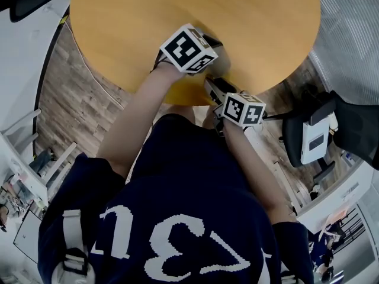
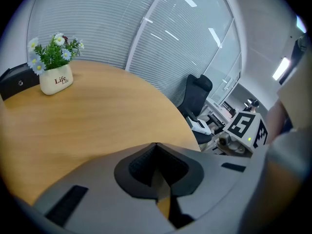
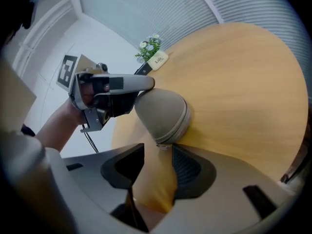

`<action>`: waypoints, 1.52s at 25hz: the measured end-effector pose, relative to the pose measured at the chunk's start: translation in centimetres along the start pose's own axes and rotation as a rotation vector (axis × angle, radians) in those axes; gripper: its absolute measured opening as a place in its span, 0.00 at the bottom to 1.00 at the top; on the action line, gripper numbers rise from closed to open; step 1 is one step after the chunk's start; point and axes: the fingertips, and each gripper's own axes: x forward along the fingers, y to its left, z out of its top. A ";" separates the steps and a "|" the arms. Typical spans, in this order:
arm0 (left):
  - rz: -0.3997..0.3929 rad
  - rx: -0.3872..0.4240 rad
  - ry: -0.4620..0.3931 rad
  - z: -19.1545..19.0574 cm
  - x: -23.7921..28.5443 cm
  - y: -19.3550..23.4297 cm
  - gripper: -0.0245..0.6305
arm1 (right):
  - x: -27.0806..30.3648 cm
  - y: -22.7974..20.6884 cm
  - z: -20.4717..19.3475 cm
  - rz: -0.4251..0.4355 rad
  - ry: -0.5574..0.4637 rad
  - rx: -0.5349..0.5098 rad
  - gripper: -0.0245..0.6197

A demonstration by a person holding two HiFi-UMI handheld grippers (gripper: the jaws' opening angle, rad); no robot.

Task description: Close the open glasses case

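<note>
Now right tongs [image 3: 157,151] gape behind the rounded grey case [image 3: 163,113], left tongs [image 2: 156,147] closed empty.

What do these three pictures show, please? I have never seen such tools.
A person holds a hand-held gripper in each hand. One camera sits on the head and looks down at the round wooden table; the other two ride on the grippers. The left hand-held gripper is shut and empty, its tip by a grey glasses case, which looks closed. The right hand-held gripper is open, the case just ahead of its jaws. A small flower pot stands farther back.
</note>
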 end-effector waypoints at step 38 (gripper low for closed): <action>-0.014 0.046 -0.029 0.1 0.2 0.0 0.06 | -0.7 -0.7 0.1 0.029 0.025 -0.196 0.33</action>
